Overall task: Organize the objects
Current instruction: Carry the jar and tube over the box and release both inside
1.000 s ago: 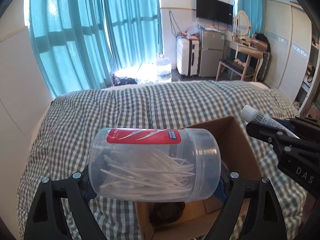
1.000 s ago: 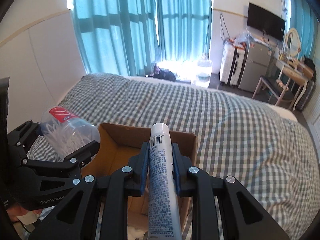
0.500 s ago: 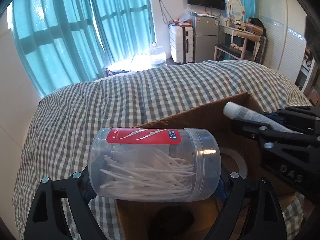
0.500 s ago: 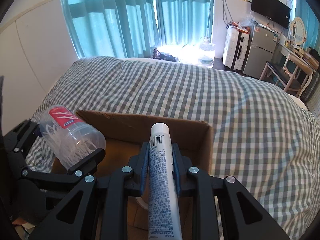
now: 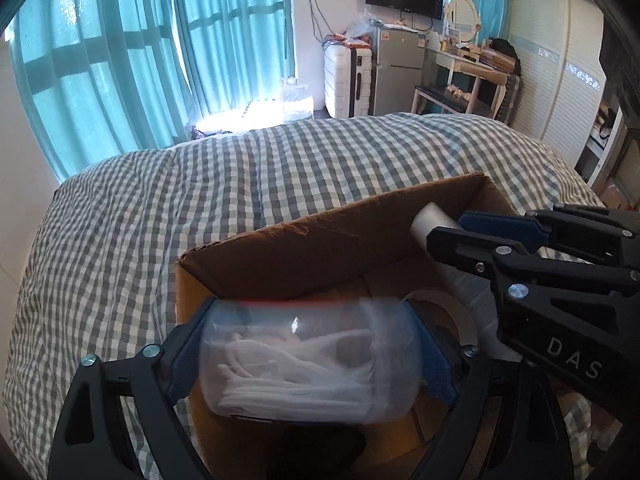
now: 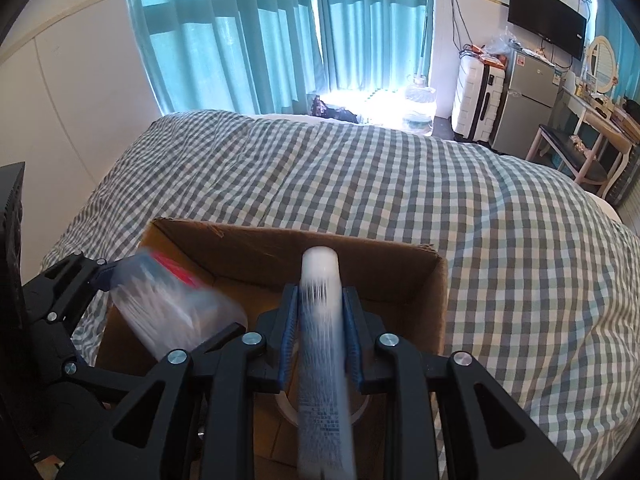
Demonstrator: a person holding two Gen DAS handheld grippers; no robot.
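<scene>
An open cardboard box (image 5: pixel 304 240) (image 6: pixel 280 240) sits on the checked bed. My left gripper (image 5: pixel 310 356) (image 6: pixel 168 312) is shut on a clear plastic jar of white picks with a red label (image 5: pixel 312 360) (image 6: pixel 172 308), held sideways over the box's left side. My right gripper (image 6: pixel 320 320) (image 5: pixel 460 224) is shut on a white tube with blue print (image 6: pixel 324 344) (image 5: pixel 432 216), pointing forward over the box's right side. Both items are motion-blurred. A tape roll (image 5: pixel 452 312) (image 6: pixel 288 404) lies in the box.
The grey-and-white checked bed cover (image 5: pixel 200 200) (image 6: pixel 500 240) surrounds the box. Teal curtains (image 6: pixel 280 32) hang at the window behind. A suitcase (image 5: pixel 348 80), small fridge (image 5: pixel 400 56) and dressing table (image 5: pixel 472 64) stand at the far right wall.
Both grippers have moved forward and down over the open box, carrying the jar and the tube. The box now fills more of each view. The jar sits lower in the left wrist view.
</scene>
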